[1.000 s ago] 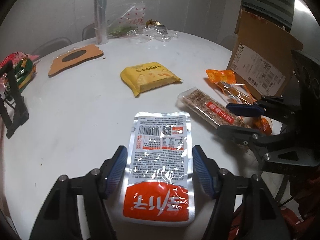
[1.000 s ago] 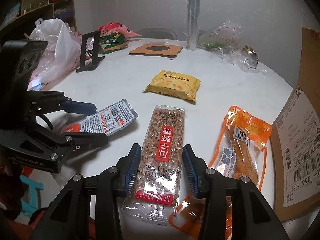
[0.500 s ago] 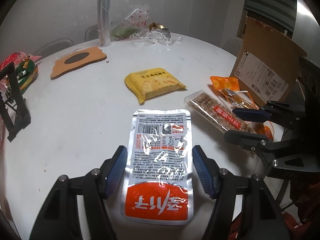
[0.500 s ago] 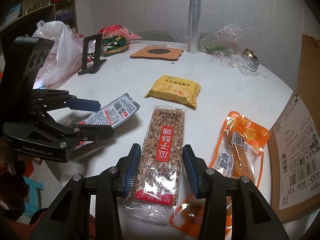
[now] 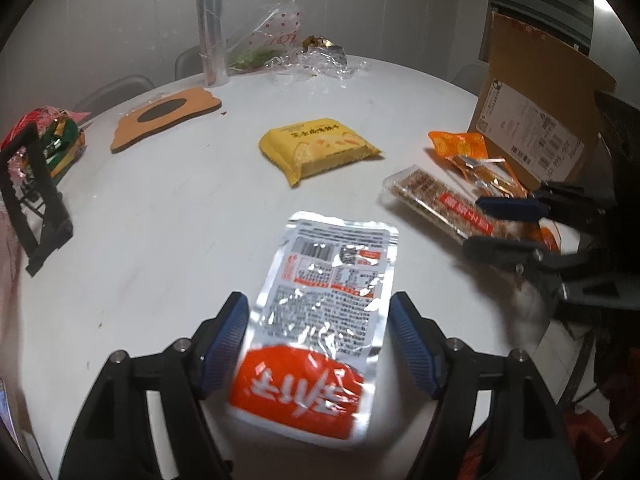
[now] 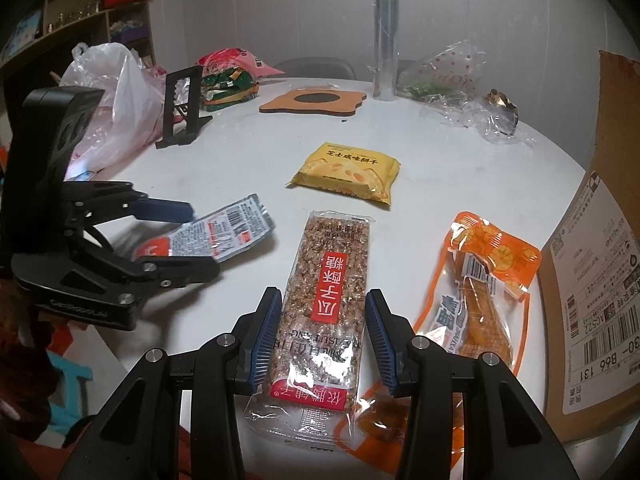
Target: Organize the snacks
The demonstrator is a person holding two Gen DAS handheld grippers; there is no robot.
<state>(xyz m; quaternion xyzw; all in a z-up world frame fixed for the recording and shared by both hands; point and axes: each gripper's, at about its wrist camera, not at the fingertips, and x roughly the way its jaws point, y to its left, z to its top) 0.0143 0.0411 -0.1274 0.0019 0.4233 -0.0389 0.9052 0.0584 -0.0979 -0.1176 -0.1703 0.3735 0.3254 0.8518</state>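
Note:
A silver pouch (image 5: 340, 264) with an orange end lies slanted between the fingers of my left gripper (image 5: 318, 308). The jaws are opening and both pads stand clear of the pouch's edges. From the right wrist view the left gripper (image 6: 202, 242) hovers over that pouch (image 6: 224, 232) at the table's near edge. My right gripper (image 6: 323, 294) is shut on a long nut brittle bar (image 6: 328, 264), with its blue pads against both long sides. An orange pouch (image 6: 480, 280) lies right of the bar, partly under its near end. A yellow biscuit pack (image 6: 348, 172) rests at the table's middle.
An open cardboard box (image 6: 592, 280) stands at the right edge of the white round table (image 5: 160, 220). On the left side are a black stand (image 5: 36, 200), colourful snack bags (image 6: 228, 76) and a white plastic bag (image 6: 108, 92). Farther back lie a wooden coaster (image 5: 164, 120), a tall clear sleeve (image 5: 212, 20) and crumpled plastic wrap (image 5: 316, 60).
The left jaws have widened and let go of the silver pouch, which now lies slanted and blurred between them. The right gripper and its bar have not moved.

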